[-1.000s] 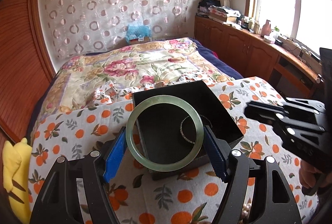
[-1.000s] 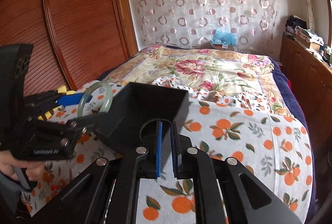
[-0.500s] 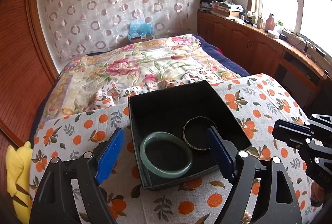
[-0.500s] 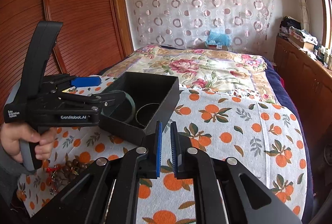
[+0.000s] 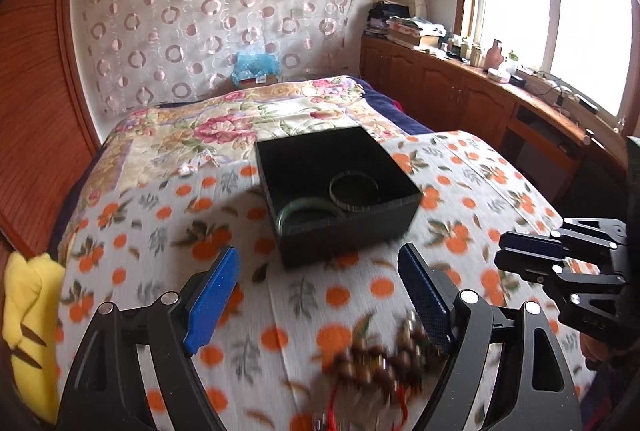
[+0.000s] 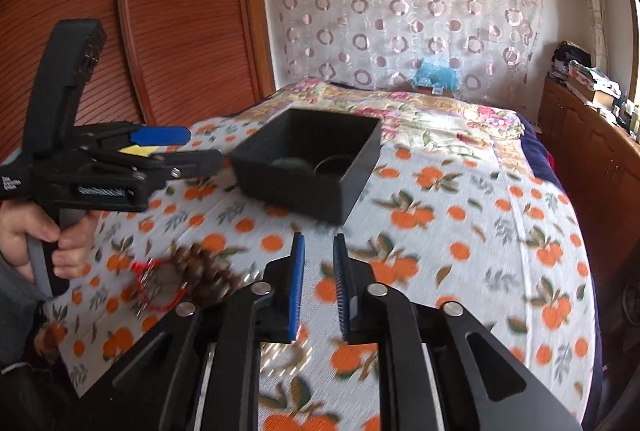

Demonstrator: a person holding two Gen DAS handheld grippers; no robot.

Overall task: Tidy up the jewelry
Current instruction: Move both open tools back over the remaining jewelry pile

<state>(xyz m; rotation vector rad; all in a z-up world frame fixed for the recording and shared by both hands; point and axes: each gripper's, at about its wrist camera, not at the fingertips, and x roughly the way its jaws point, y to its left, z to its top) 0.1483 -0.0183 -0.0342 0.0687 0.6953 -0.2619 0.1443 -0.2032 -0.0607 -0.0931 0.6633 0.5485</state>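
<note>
A black open box point(image 5: 352, 227) point(image 6: 288, 187) stands on the orange-print cloth. Inside it lie a green jade bangle point(image 5: 298, 213) and a dark metal bangle point(image 5: 354, 189). My left gripper point(image 5: 320, 271) point(image 6: 188, 149) is open and empty, short of the box's near wall. A blurred string of brown beads with a red tassel point(image 5: 380, 363) point(image 6: 200, 267) lies on the cloth close to its right finger. My right gripper point(image 6: 319, 259) point(image 5: 502, 254) hovers over the cloth in front of the box; its jaws are opening, a narrow gap apart, with nothing between them.
A person's hand point(image 6: 60, 243) grips the left tool's handle. A yellow plush toy point(image 5: 24, 311) lies at the cloth's left edge. Behind the box spreads a floral quilt point(image 5: 240, 123). Wooden cabinets point(image 5: 460, 99) line the right wall, a wooden wardrobe point(image 6: 160, 31) the left.
The left gripper let go of the green bangle, which now lies in the box, and drew back. The right gripper also pulled back and its jaws parted slightly. The beads came into view.
</note>
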